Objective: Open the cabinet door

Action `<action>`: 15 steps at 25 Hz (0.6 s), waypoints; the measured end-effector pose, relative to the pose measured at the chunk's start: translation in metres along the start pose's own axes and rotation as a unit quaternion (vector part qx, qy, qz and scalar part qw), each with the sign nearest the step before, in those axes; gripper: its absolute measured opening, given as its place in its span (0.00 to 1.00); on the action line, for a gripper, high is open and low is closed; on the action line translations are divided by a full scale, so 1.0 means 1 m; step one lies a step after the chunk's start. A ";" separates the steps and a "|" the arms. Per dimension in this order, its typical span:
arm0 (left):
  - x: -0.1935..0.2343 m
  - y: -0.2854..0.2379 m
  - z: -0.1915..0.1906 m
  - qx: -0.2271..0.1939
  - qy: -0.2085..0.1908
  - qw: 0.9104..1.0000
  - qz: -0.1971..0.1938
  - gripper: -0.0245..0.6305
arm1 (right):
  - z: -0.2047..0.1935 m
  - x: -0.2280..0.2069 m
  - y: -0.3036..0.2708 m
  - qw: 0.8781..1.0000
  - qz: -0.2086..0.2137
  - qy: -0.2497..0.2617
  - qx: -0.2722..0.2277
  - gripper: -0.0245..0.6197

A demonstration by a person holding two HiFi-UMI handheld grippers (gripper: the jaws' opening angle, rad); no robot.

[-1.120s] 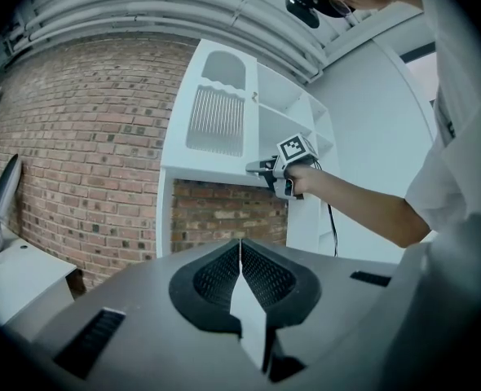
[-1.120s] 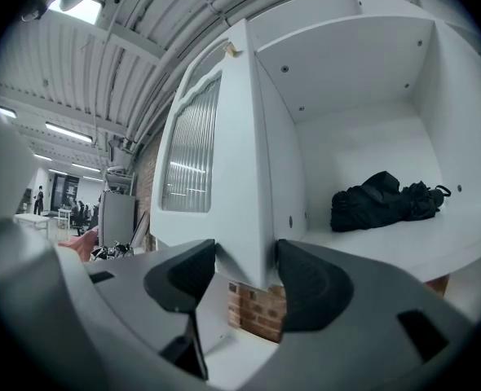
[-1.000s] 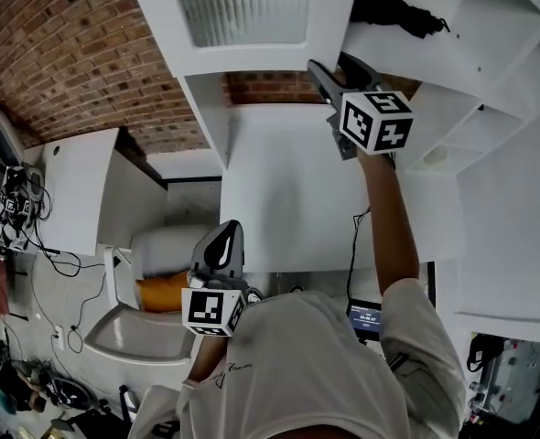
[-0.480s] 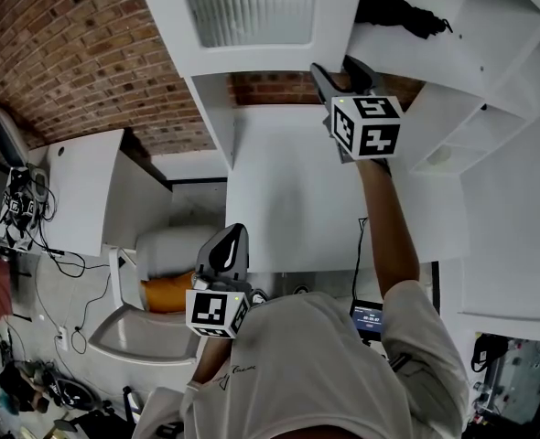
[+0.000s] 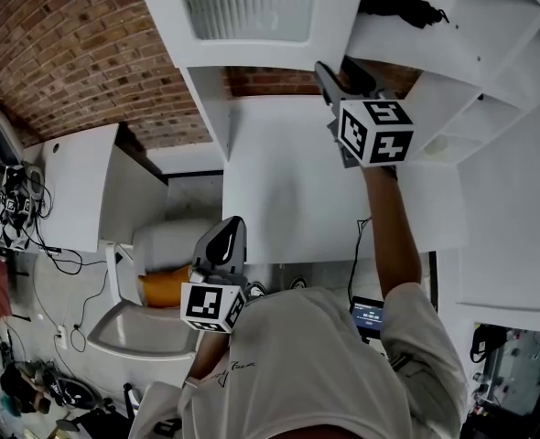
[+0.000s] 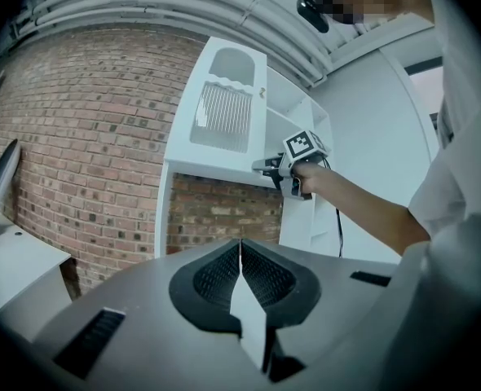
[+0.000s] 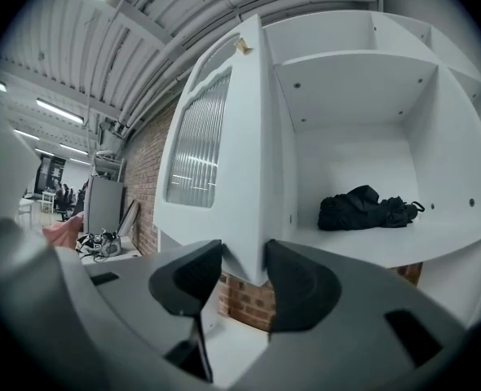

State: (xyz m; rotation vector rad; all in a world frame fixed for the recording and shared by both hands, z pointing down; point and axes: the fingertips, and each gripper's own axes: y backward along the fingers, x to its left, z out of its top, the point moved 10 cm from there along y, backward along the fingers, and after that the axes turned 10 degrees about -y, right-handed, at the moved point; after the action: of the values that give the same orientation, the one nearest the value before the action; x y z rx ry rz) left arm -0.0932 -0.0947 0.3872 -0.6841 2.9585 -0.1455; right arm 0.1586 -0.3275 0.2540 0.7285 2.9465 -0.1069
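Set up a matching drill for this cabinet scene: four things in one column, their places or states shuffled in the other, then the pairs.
Things:
1. cabinet door
2. black fabric bundle
3. left gripper
4. right gripper

Places or states:
A. lying on the open shelf inside the cabinet
B. jaws on the door's lower corner
C. jaws together, nothing between them
D. swung open, with a ribbed pane

Pairs: 1-D, 2-A, 3-C, 4-B

The right gripper's jaws have just been closing, with the door's edge between them.
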 end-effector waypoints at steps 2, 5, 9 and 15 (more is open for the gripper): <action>-0.003 0.001 0.000 0.000 0.001 1.000 -0.005 0.07 | -0.001 0.001 0.005 1.000 0.001 -0.001 -0.003 0.31; -0.004 0.003 -0.001 0.000 0.000 1.000 -0.008 0.06 | -0.002 0.002 0.011 1.000 0.001 -0.002 -0.007 0.30; -0.003 0.009 -0.003 0.001 0.004 1.000 -0.006 0.07 | -0.003 0.007 0.019 1.000 0.001 -0.004 -0.007 0.29; -0.004 0.016 -0.004 0.001 0.004 1.000 -0.009 0.06 | -0.004 0.013 0.027 1.000 -0.001 -0.005 -0.009 0.27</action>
State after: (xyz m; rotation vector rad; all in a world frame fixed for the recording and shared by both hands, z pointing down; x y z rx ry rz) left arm -0.0967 -0.0783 0.3895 -0.7126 2.9595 -0.1536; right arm 0.1598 -0.2974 0.2554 0.7205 2.9356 -0.0827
